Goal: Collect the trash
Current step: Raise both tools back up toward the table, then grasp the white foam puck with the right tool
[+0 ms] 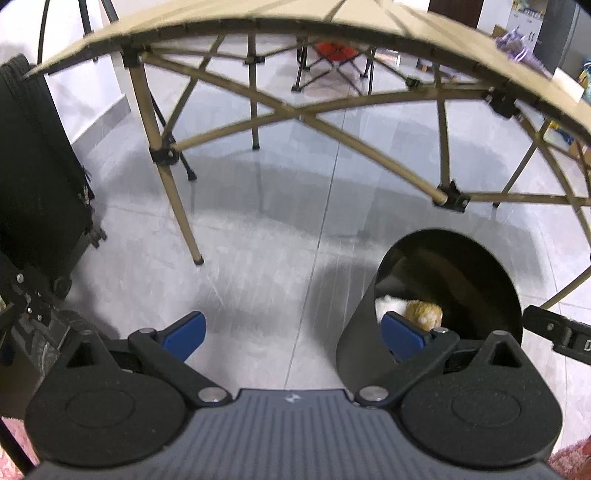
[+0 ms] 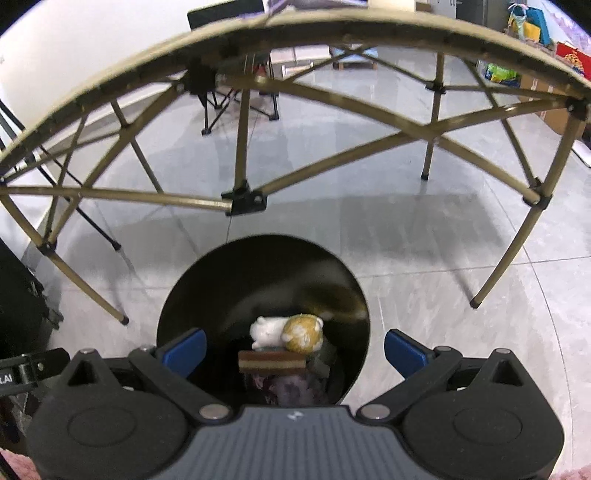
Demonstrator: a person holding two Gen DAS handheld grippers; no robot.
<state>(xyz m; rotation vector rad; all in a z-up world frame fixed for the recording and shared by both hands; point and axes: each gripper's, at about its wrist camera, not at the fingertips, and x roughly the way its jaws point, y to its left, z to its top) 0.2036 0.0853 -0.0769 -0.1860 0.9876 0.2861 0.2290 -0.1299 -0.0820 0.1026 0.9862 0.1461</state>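
A black round trash bin stands on the grey tiled floor in front of a folding table. Inside it lie a white and yellow-brown animal-shaped item, a brown layered block and a purple wrapper. My right gripper hangs over the bin's mouth, jaws wide open and empty. My left gripper is open and empty above bare floor, left of the bin, its right fingertip overlapping the bin's rim. The white and yellow item shows inside.
A tan folding table with crossed legs arches over the far side. A black suitcase stands at the left. Folding chairs and boxes sit beyond the table. A purple bag lies on the tabletop.
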